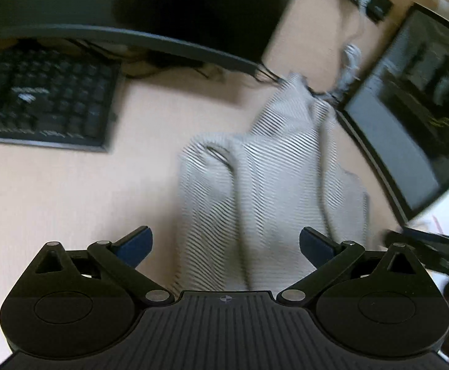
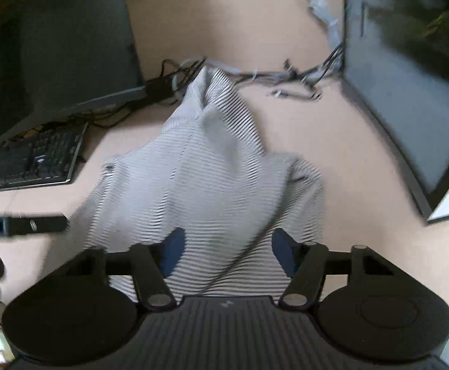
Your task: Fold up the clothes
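Both your grippers hang open above the striped garment.

Your left gripper (image 1: pixel 226 245) and right gripper (image 2: pixel 227 251) each have jaws spread, holding nothing. The striped garment (image 2: pixel 212 178) lies rumpled on the beige desk (image 2: pixel 363 154), between the keyboard (image 2: pixel 36 160) and a monitor (image 2: pixel 409 86); blur hides whether it is partly folded.

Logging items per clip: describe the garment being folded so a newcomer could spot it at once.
On the beige desk, between the black keyboard and the angled dark monitor, lies a crumpled shirt. It is the only cloth there, pale grey with fine dark stripes, and it runs toward the tangle of cables.
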`<state>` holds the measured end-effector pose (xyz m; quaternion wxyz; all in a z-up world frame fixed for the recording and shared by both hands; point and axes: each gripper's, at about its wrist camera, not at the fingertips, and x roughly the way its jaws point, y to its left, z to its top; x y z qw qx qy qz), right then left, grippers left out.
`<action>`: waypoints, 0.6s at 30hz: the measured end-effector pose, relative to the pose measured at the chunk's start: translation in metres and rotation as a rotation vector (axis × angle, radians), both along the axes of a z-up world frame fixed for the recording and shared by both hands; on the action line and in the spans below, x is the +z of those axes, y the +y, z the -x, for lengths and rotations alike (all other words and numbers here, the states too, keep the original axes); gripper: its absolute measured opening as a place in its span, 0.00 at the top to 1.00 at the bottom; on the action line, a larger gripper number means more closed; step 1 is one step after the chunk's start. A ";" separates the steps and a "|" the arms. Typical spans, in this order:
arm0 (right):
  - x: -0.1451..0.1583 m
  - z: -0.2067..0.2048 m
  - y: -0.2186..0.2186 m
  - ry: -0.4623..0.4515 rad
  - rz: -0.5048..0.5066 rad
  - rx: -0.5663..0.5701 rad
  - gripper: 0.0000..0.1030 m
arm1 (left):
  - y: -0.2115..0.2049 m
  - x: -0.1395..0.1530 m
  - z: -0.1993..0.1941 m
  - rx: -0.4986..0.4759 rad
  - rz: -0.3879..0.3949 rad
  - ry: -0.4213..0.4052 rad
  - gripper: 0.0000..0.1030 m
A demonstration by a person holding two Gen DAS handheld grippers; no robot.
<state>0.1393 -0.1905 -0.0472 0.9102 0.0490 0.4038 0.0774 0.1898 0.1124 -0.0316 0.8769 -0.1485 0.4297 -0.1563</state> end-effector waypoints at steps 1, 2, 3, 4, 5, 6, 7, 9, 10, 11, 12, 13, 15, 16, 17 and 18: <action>-0.003 -0.003 0.006 0.013 -0.011 0.014 0.39 | -0.002 -0.002 0.003 -0.025 0.021 0.007 0.00; -0.005 -0.005 0.012 0.026 -0.023 0.027 0.39 | -0.004 -0.004 0.005 -0.048 0.041 0.013 0.00; -0.009 -0.007 0.019 0.037 -0.020 0.045 0.39 | -0.006 -0.006 0.007 -0.069 0.061 0.018 0.00; -0.014 -0.009 0.027 0.044 0.001 0.068 0.39 | -0.008 -0.008 0.008 -0.083 0.080 0.023 0.00; -0.019 -0.010 0.032 0.050 0.029 0.078 0.39 | -0.010 -0.009 0.006 -0.088 0.096 0.028 0.00; -0.023 -0.011 0.034 0.052 0.066 0.074 0.40 | -0.011 -0.010 0.004 -0.090 0.114 0.032 0.00; -0.025 -0.012 0.033 0.052 0.088 0.064 0.40 | -0.011 -0.011 0.001 -0.086 0.133 0.036 0.00; -0.026 -0.012 0.022 0.049 0.097 0.036 0.40 | -0.014 -0.013 -0.005 -0.081 0.134 0.047 0.01; -0.025 -0.012 0.016 0.050 0.095 0.023 0.40 | -0.016 -0.015 -0.009 -0.079 0.127 0.053 0.02; -0.025 -0.012 0.009 0.055 0.086 0.015 0.40 | -0.019 -0.016 -0.012 -0.077 0.121 0.058 0.03; -0.026 -0.013 0.004 0.063 0.077 0.011 0.40 | -0.021 -0.018 -0.015 -0.074 0.114 0.064 0.04; -0.027 -0.013 0.000 0.072 0.068 0.010 0.40 | -0.023 -0.019 -0.019 -0.072 0.108 0.070 0.04; -0.031 -0.013 -0.004 0.084 0.062 0.017 0.40 | -0.028 -0.022 -0.025 -0.068 0.095 0.081 0.06; -0.034 -0.012 -0.005 0.089 0.060 0.021 0.40 | -0.031 -0.024 -0.029 -0.065 0.089 0.087 0.10; -0.036 -0.013 -0.006 0.094 0.058 0.024 0.40 | -0.033 -0.025 -0.032 -0.063 0.082 0.093 0.11; -0.039 -0.013 -0.007 0.100 0.056 0.027 0.40 | -0.035 -0.027 -0.035 -0.061 0.076 0.099 0.12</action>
